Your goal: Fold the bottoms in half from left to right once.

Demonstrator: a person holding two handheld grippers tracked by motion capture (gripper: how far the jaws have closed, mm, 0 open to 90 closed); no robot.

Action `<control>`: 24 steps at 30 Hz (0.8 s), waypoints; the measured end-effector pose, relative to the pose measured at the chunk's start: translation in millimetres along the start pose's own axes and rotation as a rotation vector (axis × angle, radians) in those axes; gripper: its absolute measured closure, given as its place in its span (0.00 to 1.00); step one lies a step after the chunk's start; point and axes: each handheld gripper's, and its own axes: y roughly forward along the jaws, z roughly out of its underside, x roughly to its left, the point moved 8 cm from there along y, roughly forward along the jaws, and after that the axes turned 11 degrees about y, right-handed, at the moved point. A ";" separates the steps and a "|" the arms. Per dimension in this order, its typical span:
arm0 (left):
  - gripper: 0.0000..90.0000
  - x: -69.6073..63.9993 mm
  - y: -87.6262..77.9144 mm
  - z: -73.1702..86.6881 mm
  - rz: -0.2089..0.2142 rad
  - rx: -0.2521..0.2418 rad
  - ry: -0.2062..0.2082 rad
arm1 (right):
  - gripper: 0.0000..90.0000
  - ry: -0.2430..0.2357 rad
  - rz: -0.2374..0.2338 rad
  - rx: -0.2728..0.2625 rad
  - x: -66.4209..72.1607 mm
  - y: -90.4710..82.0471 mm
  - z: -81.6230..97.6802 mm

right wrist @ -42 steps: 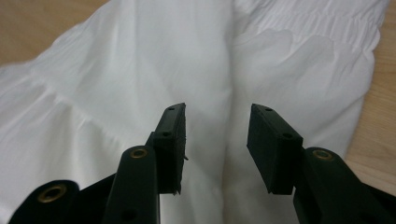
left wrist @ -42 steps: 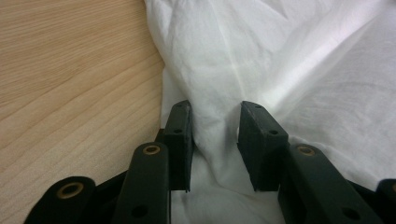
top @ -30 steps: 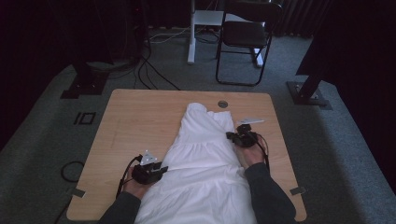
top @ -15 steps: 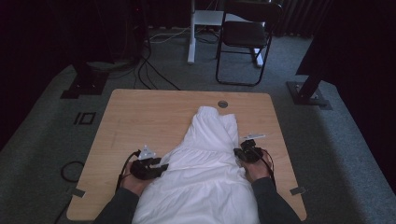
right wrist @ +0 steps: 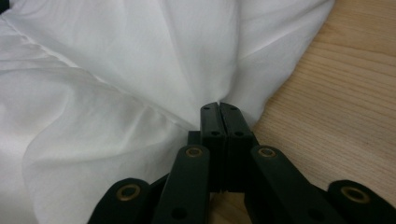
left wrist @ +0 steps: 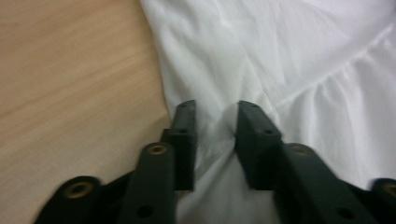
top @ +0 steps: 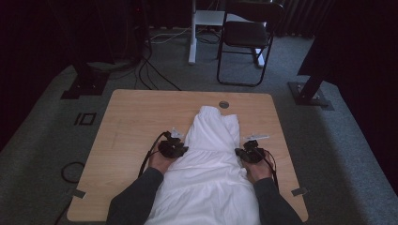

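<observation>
Wooden table (top: 131,117) | white garment (top: 211,154) hem cut off | left gripper (left wrist: 215,126) just closing around fabric | right gripper (right wrist: 219,116) pinching edge

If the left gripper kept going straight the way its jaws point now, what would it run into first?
The white garment. The left gripper has a fold of it bunched between its jaws, which have just been closing, so going on would likely only push deeper into that cloth lying on the wooden table.

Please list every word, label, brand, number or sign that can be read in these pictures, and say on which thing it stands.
There is no readable text in any view.
White garment: plain cloth, no print or tag in sight.
Wooden table: bare wood grain, no marking.
Left gripper and right gripper: black jaws with screws, no lettering.
</observation>
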 end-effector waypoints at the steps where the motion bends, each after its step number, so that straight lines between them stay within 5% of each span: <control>1: 0.83 -0.7 -2.3 2.0 -0.002 0.004 -0.005 | 0.99 0.000 -0.003 -0.004 -0.2 -0.1 0.3; 4: 0.87 -8.3 -11.8 13.2 -0.018 0.018 0.023 | 0.99 0.001 0.004 -0.015 0.3 -0.2 1.0; 9: 0.88 -27.4 -33.9 37.9 -0.032 -0.008 -0.008 | 0.99 -0.029 -0.010 -0.008 11.0 -1.3 6.8; 13: 0.87 -33.5 -44.8 51.2 -0.057 -0.034 0.001 | 0.78 -0.159 -0.023 0.049 32.8 -6.5 13.3; 14: 0.87 -33.5 -44.8 51.2 -0.057 -0.034 0.001 | 0.78 -0.159 -0.023 0.049 32.8 -6.5 13.3; 17: 0.87 -29.8 -43.0 50.8 -0.042 -0.059 -0.031 | 0.64 -0.152 -0.089 -0.043 49.6 -16.9 -16.0; 21: 0.86 -29.1 -42.3 50.6 -0.044 -0.065 -0.031 | 0.65 -0.139 -0.071 -0.087 52.9 -14.0 -45.8; 24: 0.86 -28.9 -42.1 51.4 -0.042 -0.083 -0.038 | 0.62 -0.038 -0.092 -0.099 52.2 7.0 -79.5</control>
